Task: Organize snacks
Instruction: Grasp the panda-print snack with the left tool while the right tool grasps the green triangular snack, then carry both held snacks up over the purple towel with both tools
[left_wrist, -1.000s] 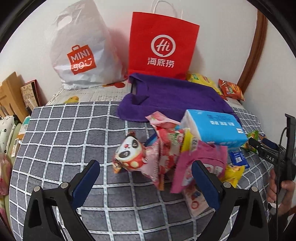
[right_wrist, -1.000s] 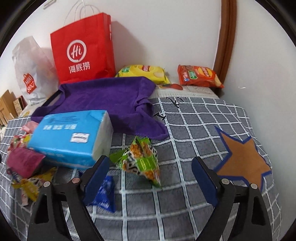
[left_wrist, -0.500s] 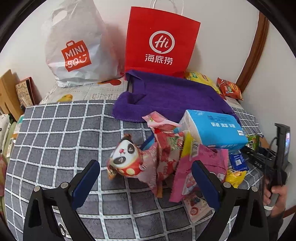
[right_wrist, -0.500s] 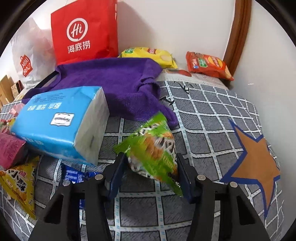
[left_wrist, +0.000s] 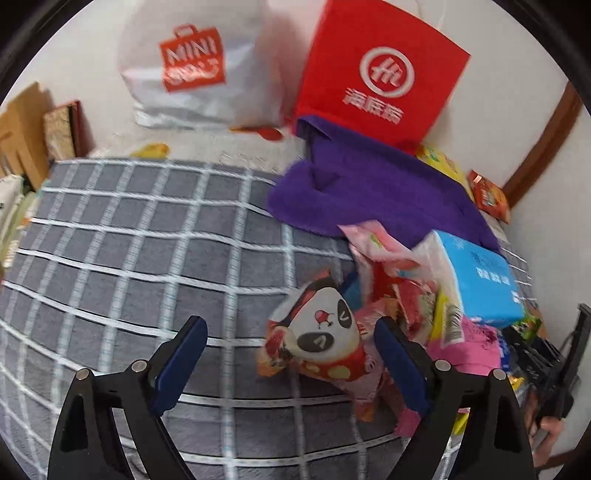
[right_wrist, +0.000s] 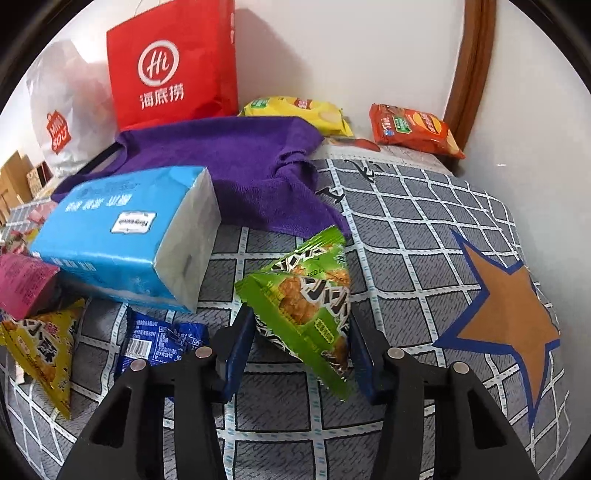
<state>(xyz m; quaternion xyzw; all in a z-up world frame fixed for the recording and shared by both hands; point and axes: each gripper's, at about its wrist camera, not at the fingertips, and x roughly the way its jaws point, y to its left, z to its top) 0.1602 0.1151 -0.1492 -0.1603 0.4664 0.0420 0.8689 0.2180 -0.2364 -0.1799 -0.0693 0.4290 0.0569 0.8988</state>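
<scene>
In the right wrist view my right gripper (right_wrist: 299, 343) is shut on a green triangular snack pack (right_wrist: 306, 295), which sticks up between the blue pads above the grey checked cover (right_wrist: 399, 229). In the left wrist view my left gripper (left_wrist: 291, 360) hangs over a panda-face snack pack (left_wrist: 325, 332). Its jaws are closing, and the pack lies between them close to the right pad without being pressed. That pack rests at the edge of a heap of pink and red snack packs (left_wrist: 391, 266).
A blue tissue pack (right_wrist: 122, 236) lies on the heap beside a purple cloth (right_wrist: 236, 162). A red paper bag (right_wrist: 173, 66) and a white plastic bag (left_wrist: 192, 66) stand against the wall. Yellow (right_wrist: 295, 110) and orange chip packs (right_wrist: 413, 129) lie at the back right.
My right gripper closed on the green pack and raised it slightly. My left gripper moved down and right toward the panda pack, and its jaws narrowed a little.
</scene>
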